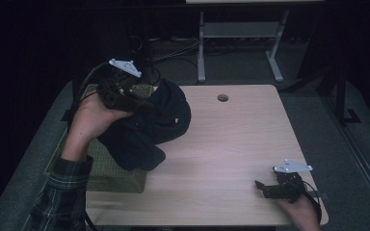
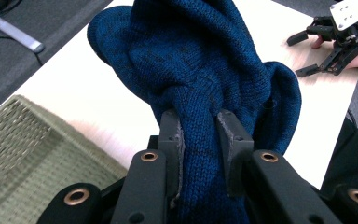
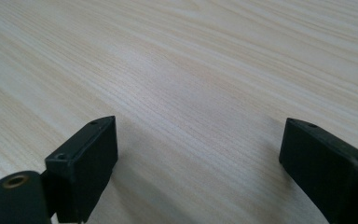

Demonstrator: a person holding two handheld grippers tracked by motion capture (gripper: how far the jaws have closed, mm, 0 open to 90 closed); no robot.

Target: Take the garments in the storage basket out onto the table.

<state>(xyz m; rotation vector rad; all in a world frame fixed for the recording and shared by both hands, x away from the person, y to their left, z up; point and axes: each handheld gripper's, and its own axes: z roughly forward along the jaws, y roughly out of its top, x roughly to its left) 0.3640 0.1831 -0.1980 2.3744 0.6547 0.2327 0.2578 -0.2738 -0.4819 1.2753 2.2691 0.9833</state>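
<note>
Left claw (image 2: 199,128) lifts a blue knit garment (image 2: 200,60).
It is clenched on the bunched knit above the tabletop (image 1: 231,144); right claw (image 3: 200,163) rests released, jaws wide apart.

Raised left gripper (image 1: 139,98) pinches a bunched fold between near-closed jaws; right gripper (image 1: 265,186) rests low, jaws spread wide.

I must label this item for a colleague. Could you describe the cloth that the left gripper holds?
On the left side of the wooden table, above the green woven basket, the left gripper pinches a dark blue knitted garment. It is the only soft cloth here.
</note>
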